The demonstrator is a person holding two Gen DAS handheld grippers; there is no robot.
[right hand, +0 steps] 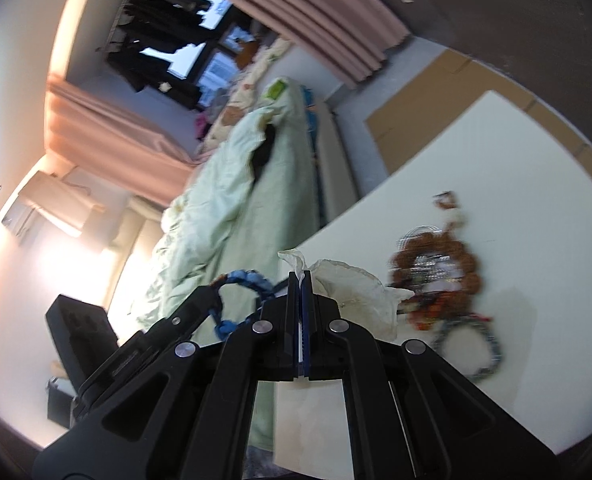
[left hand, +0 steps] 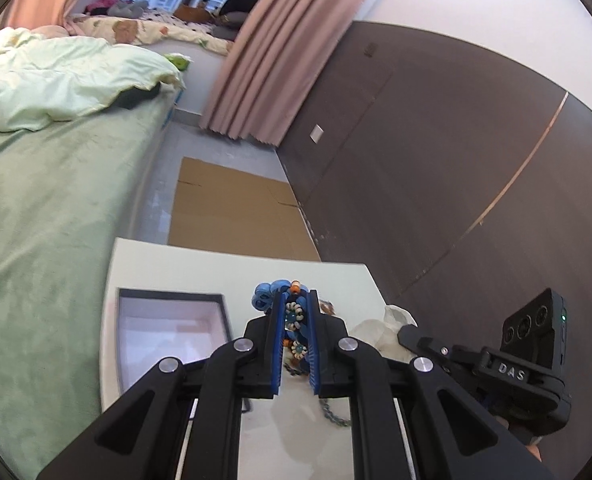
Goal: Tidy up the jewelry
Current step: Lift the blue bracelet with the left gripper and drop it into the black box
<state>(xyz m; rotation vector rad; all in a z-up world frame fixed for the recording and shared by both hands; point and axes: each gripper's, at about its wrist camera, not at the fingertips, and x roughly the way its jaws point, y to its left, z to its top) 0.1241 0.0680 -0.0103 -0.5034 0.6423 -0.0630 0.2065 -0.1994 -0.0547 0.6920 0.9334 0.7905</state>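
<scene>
My left gripper [left hand: 296,294] is shut on a string of blue beads [left hand: 265,294] mixed with white and orange ones, held above the white table [left hand: 199,268]. An open dark box [left hand: 167,328] with a pale lining lies on the table just to its left. My right gripper [right hand: 300,278] is shut on a crumpled clear plastic bag [right hand: 356,288]. From the right wrist the blue beads [right hand: 239,280] hang as a loop left of the bag. A blurred pile of jewelry [right hand: 436,276] with brown beads and a grey chain bracelet [right hand: 468,344] lies on the table [right hand: 496,160] to the right.
A bed with a green cover [left hand: 35,220] runs along the table's left side. Flat cardboard [left hand: 231,208] lies on the floor beyond the table. A dark wall panel [left hand: 436,160] and a pink curtain [left hand: 263,60] stand at the right. A thin chain [left hand: 332,412] lies under my left gripper.
</scene>
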